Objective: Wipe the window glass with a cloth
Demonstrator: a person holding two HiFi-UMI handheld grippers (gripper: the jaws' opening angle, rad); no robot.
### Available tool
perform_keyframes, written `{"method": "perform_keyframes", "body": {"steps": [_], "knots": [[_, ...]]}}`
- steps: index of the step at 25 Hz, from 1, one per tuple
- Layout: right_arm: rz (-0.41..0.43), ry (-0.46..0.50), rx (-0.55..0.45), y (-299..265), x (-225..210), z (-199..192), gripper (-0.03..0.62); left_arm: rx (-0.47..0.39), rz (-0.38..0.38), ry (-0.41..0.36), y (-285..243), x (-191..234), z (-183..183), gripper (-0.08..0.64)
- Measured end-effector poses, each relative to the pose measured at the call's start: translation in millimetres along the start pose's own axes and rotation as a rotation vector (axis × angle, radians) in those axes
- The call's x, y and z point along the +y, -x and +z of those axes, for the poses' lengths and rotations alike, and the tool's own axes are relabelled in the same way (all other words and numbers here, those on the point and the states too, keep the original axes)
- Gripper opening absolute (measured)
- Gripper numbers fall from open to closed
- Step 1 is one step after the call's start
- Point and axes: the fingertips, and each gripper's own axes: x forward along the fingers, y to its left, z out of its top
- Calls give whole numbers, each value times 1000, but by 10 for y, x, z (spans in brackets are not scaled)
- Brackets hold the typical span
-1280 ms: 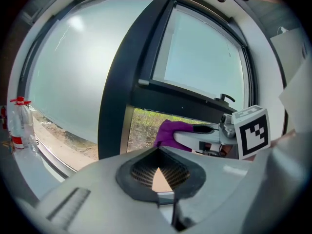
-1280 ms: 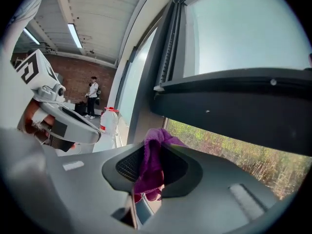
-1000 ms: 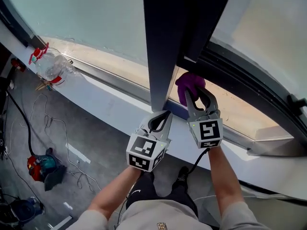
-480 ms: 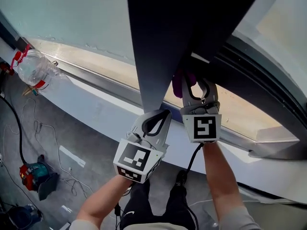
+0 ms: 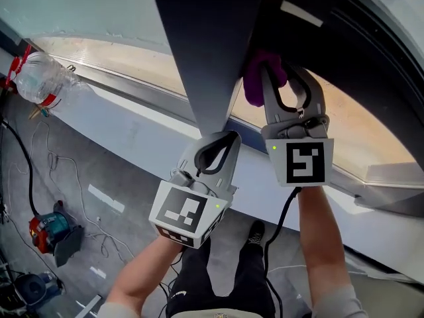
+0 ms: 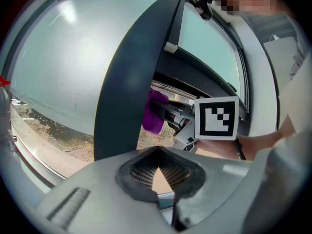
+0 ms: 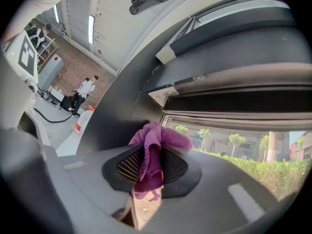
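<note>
Where the dark window post (image 5: 199, 45) rises just left of it, clamps a purple cloth (image 5: 255, 88) in the right gripper (image 5: 273, 78), bunched past the jaw tips. Holds the left gripper (image 5: 225, 141) lower, just beside it, jaws pressed together, empty, below the glass (image 5: 79, 5).

Sunlit white sill (image 5: 126, 121) above a grey floor (image 5: 126, 191) strewn with cables (image 5: 61, 166).

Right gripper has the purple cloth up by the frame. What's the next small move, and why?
Probably ease the right gripper forward and rightward until the purple cloth presses on the glass. The gripper is shut on the cloth, which sits bunched beside the dark frame post; contact with the pane can't be confirmed.
</note>
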Motion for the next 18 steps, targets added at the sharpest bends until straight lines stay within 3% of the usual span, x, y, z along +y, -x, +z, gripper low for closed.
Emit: {"method": "perform_keyframes", "body": {"steps": [3,6,12,18], "knots": [[6,-30,-22,11,40,-105,100,20,25,18,9,89,-193,0],[15,-40,32,47,160,-459,100,45,40,22,13,151,-433,0],[48,-28,148,120,642,-1627,100,104,72,26,46,253,-1100,0],[74,-44,298,180,1091,-2820,100,132,100,89,-88,350,-1871,0]]}}
